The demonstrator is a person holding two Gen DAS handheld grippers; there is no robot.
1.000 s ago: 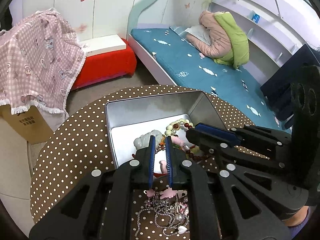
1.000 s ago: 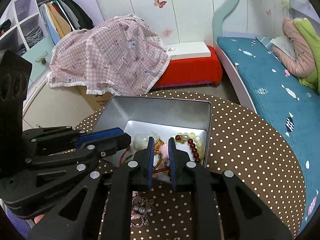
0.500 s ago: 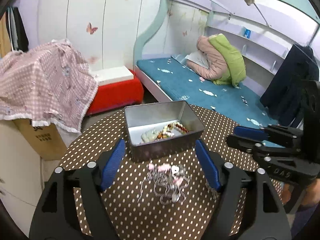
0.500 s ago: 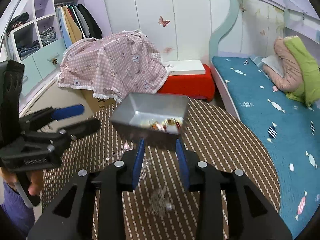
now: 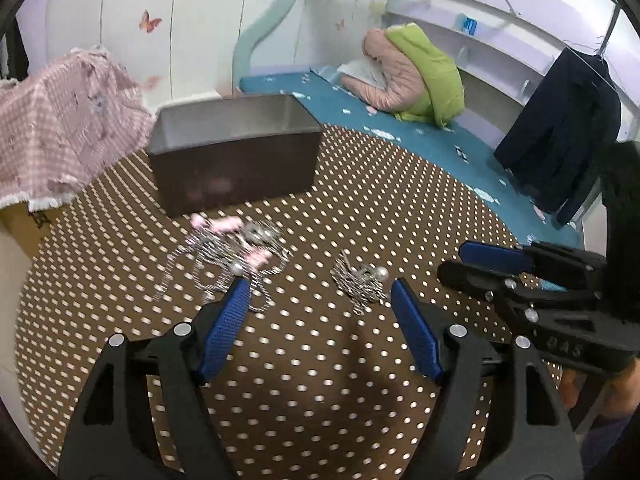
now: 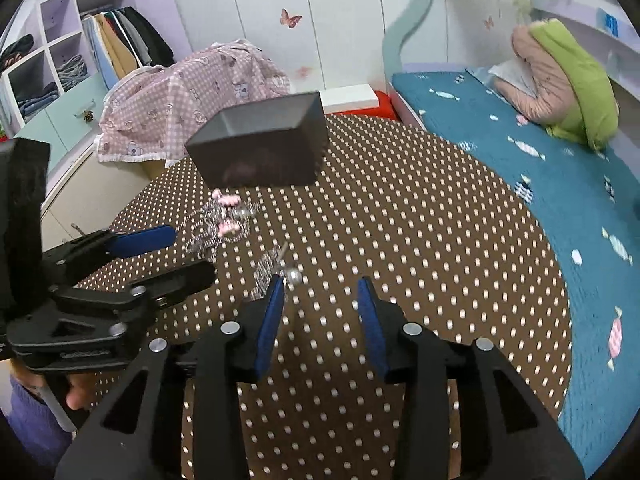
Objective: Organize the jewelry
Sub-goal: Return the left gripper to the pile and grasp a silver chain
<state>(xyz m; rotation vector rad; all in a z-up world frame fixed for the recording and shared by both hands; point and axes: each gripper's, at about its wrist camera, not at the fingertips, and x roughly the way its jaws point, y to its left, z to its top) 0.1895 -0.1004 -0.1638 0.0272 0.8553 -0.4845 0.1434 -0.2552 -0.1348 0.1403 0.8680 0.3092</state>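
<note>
A: Left gripper (image 5: 318, 292): black plastic frame, angular cut-outs, blue ribbed pads (image 5: 224, 330) on both fingers, silver round screw heads along the arms.

B: Right gripper (image 6: 320, 282): same black frame, blue pads, silver screws. Raised lettering on its side in the left wrist view, unreadable.

A: Clothing?

B: Purple sleeve (image 6: 34, 420) at the left wrist.

Setting was a home bedroom, likely a child's. A bed (image 6: 520, 152) with a teal candy-print sheet ran just beside the round polka-dot table (image 6: 400, 240); butterfly decals (image 6: 291, 19) marked the wardrobe doors behind the table. Open shelves with folded and hanging clothes (image 6: 120, 36) stood left of the wardrobe.
</note>
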